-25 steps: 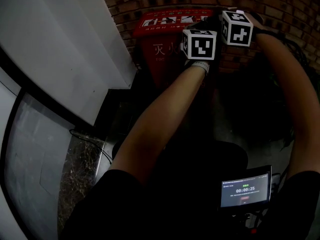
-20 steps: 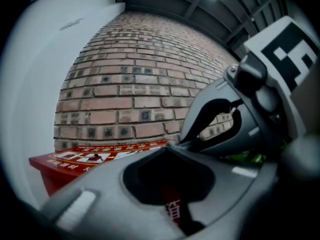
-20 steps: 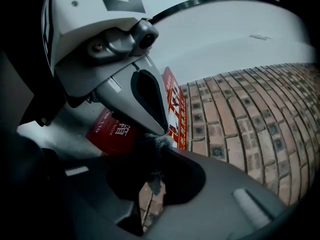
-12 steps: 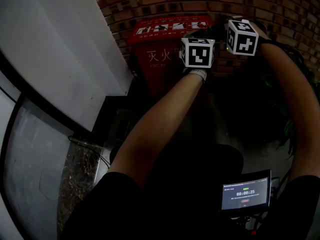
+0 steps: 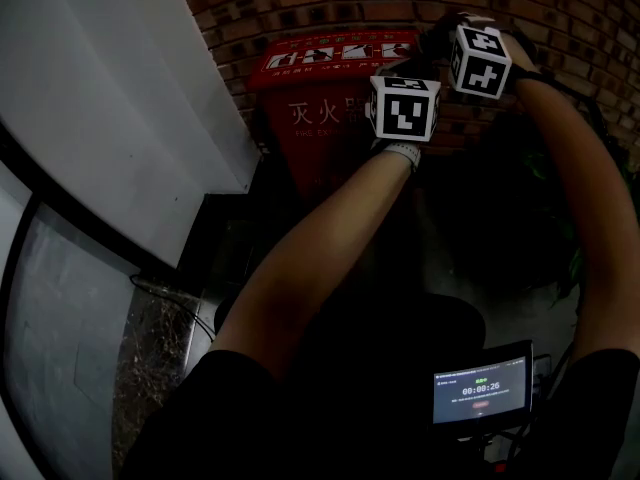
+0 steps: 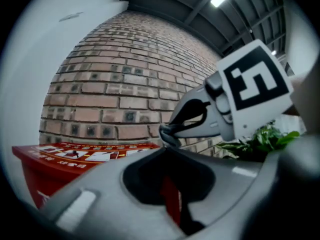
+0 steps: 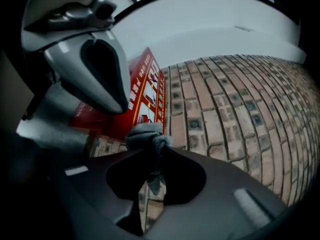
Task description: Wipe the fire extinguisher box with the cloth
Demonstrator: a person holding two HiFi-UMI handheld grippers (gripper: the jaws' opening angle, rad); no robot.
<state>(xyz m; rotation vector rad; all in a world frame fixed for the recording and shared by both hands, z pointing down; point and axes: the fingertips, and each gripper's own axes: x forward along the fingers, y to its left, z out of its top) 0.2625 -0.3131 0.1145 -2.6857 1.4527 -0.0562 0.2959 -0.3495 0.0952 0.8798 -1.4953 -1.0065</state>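
Against the brick wall (image 5: 560,8) stands the red fire extinguisher box (image 5: 320,118). The right gripper (image 7: 150,151) clenches the grey cloth (image 7: 146,135) just off its lid. The left gripper (image 6: 167,150) is closed and empty. Wiping seemingly remains.

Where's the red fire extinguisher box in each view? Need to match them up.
Head view: red box at top centre, against the wall.
Left gripper view: lower left, lid facing up.
Right gripper view: left of centre, turned sideways, just above the cloth.
Shared landmark: the brick wall behind the box.
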